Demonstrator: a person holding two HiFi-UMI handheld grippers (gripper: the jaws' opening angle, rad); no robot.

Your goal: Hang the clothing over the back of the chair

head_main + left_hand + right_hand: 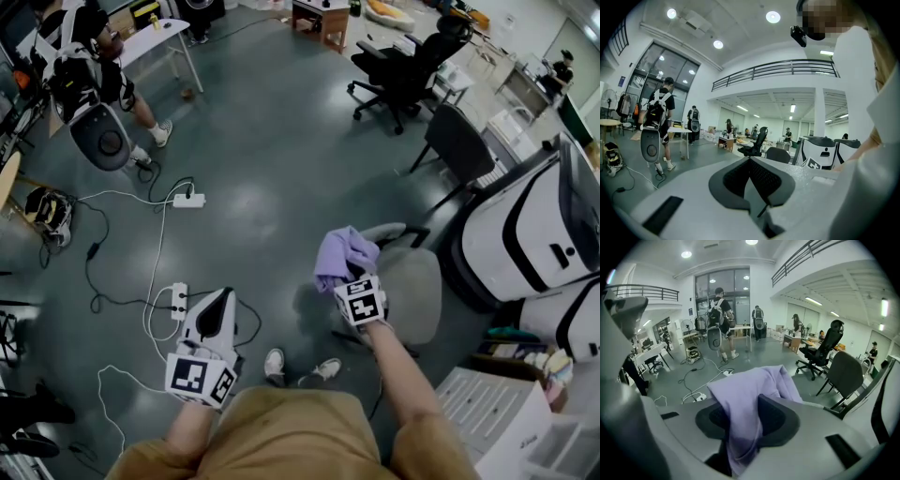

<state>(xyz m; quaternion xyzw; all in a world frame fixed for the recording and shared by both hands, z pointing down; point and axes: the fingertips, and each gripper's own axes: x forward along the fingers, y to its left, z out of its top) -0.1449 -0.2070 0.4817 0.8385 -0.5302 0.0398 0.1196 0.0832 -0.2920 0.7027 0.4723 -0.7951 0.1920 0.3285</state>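
Observation:
A bunched purple garment [344, 255] sits just beyond my right gripper [351, 279], above the near left edge of a grey chair [417, 286]. In the right gripper view the purple cloth [745, 394] runs down through the gap between the two dark pads, and my right gripper [740, 430] is shut on it. My left gripper [225, 298] hangs low at the left over the bare floor, away from the chair. In its own view the left gripper [758, 197] has its jaws together with nothing between them.
Power strips [187, 200] and loose cables [155, 309] lie on the floor to the left. Black office chairs [403, 70] stand behind the grey one, and a white machine [534, 225] is at the right. A person with a backpack [94, 56] stands at the far left.

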